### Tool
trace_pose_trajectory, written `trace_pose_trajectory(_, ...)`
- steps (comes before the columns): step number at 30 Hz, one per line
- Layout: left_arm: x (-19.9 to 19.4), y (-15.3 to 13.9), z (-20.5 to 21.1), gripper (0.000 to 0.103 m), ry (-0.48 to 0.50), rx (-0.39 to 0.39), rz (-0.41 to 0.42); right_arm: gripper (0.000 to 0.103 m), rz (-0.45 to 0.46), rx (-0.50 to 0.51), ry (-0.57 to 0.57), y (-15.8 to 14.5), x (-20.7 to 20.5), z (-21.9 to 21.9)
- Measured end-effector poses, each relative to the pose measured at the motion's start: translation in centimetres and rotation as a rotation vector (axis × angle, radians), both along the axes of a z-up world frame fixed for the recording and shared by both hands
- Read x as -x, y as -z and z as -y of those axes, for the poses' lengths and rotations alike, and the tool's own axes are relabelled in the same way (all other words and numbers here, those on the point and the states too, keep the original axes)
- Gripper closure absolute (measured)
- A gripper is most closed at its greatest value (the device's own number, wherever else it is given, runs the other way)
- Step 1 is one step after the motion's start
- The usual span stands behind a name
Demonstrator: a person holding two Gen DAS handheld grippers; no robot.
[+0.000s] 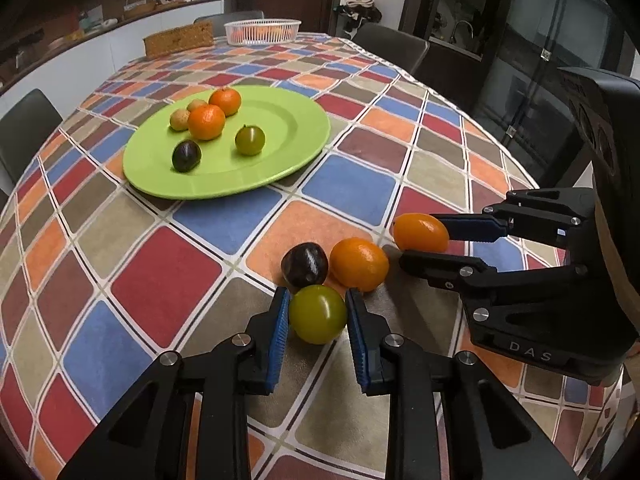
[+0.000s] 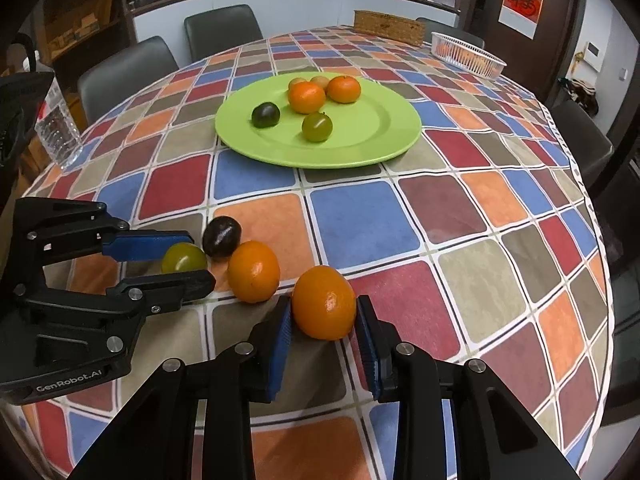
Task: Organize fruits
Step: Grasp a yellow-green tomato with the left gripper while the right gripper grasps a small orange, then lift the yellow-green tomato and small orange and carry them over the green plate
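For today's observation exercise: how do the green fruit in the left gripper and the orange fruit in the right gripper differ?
Colour: the green fruit is olive-green, while the orange fruit is bright orange.
Shape: the green fruit looks round; the orange fruit looks more oval.
Neighbours: the green fruit touches the dark fruit; the orange fruit sits apart from the others.
Shared: both are glossy, rest on the tablecloth, and are clamped between blue pads, in the left gripper and the right gripper.

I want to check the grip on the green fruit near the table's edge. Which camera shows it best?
The left wrist view: the green fruit sits whole between the left gripper's blue pads. The right wrist view shows it from the side, partly hidden behind the gripper's near finger.
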State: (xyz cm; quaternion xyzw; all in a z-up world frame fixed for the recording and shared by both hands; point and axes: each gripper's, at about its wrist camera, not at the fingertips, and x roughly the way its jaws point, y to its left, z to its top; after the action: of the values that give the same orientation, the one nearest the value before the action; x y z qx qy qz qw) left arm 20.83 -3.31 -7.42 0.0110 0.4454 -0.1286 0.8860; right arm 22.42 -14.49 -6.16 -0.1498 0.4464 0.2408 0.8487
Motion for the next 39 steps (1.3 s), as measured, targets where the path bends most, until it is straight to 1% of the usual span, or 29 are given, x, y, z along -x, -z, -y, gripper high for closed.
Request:
trace_pose_trajectory(5, 1.0, -1.7, 0.1, 0.075, 0.002, 0.002, 0.046, 0.071, 0.021, -0.028, 0.002, -1.1, 0.8, 0.2)
trace_pose_trajectory(11, 2.0, -3.8, -0.3, 0.075, -0.006, 0.024, 0.097, 0.071, 0.054, -0.076, 0.009, -3.0, 1.8, 0.4)
trace_pose_trajectory(21, 2.7, -7.0, -0.9, 0.075, -0.011, 0.030, 0.185, 0.071, 0.122, -0.143, 0.020, -6.3, 2.7, 0.4)
trace_pose_trajectory(33, 1.4, -9.4, -2.5, 0.075, -0.021, 0.018, 0.257, 0.071, 0.171, -0.212, 0.046, -9.1, 1.1, -0.8)
trace_pose_trajectory(39, 0.3, -10.4, -3.3, 0.075, -0.024, 0.008, 0.290, 0.071, 0.185, -0.227, 0.057, -10.1, -0.3, -2.0)
